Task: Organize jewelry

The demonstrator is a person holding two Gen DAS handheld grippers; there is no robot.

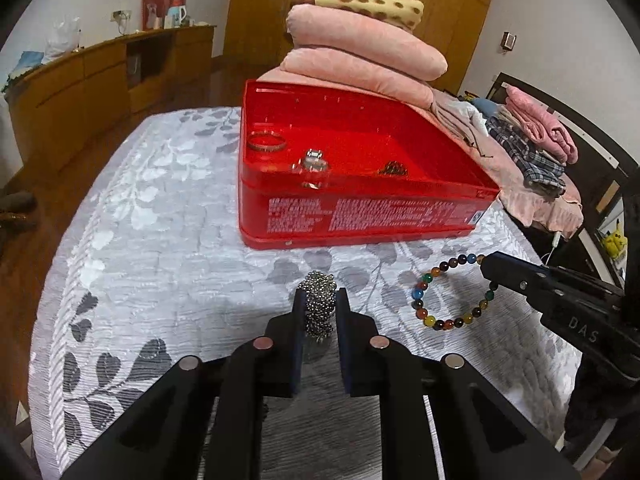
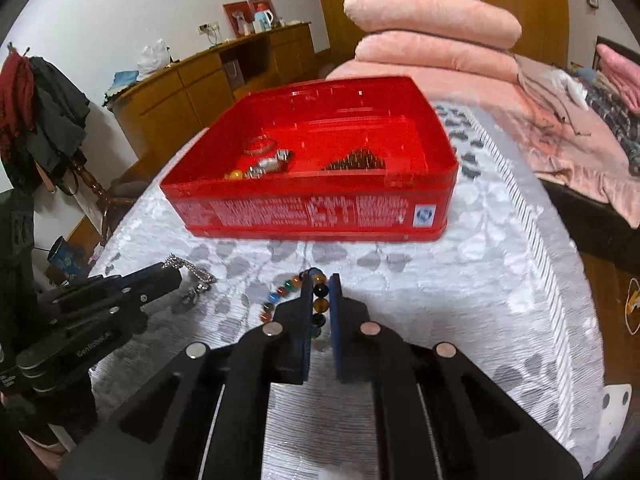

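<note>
Both my grippers point down at a slant over the near edge of the bed's leaf-patterned cover [image 1: 160, 216]. My left gripper [image 1: 319, 304] is clamped on the silver bead chain [image 1: 319, 308]. My right gripper [image 2: 321, 296] is pinched tight on the multicoloured bead bracelet [image 2: 320, 300]. The red tin [image 1: 360, 216] sits beyond them, mid-bed.

We see bare grey leaf-patterned bedspread [image 1: 160, 208] open left of the open-topped red plastic box [image 1: 360, 208]; stacked pink folded quilts [image 1: 368, 52] block its far side.
</note>
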